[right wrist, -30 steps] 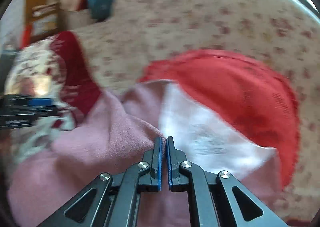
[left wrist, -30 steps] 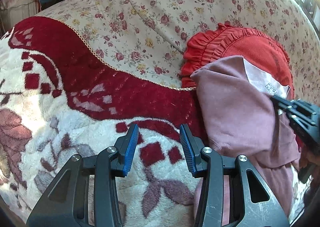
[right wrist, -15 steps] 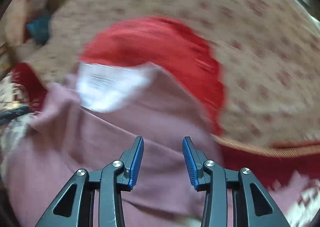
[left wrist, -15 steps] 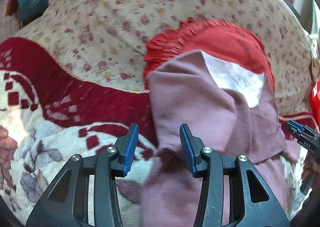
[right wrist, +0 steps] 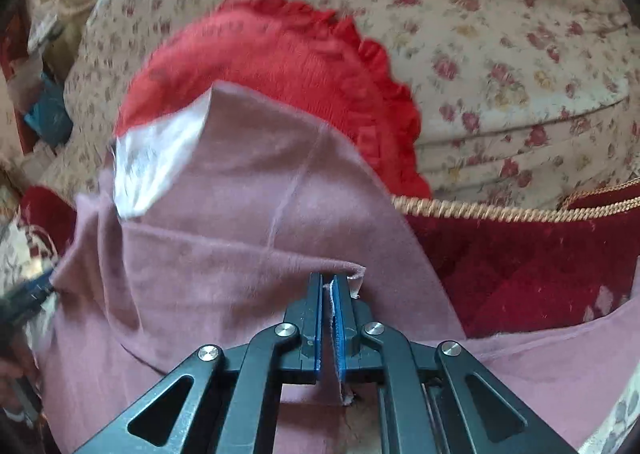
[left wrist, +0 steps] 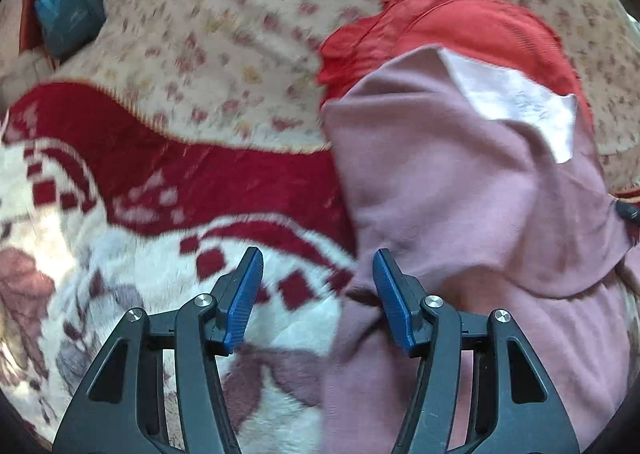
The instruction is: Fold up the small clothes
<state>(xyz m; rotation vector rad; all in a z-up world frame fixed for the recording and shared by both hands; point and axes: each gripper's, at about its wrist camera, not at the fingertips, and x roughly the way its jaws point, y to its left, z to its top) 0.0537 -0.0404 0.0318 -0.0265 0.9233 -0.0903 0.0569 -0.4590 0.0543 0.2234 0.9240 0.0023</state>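
The mauve garment [right wrist: 256,238] lay spread over a plush red-and-white blanket [left wrist: 120,238], its upper end resting on a red frilled cushion [right wrist: 280,54] against the floral sofa back [right wrist: 500,34], a white inner panel [left wrist: 516,102] turned out near the top. One layer already appeared doubled over the body, but the piece was loose and rumpled — the fold looked only partly made, with the squaring-up left to do. The right gripper [right wrist: 329,294] had just snapped closed, its blue pads clamped on a corner of the garment's edge. The left gripper [left wrist: 318,294] had just been widening — it stood roughly half open over the garment's left edge, one pad above cloth, the other above blanket, gripping nothing.
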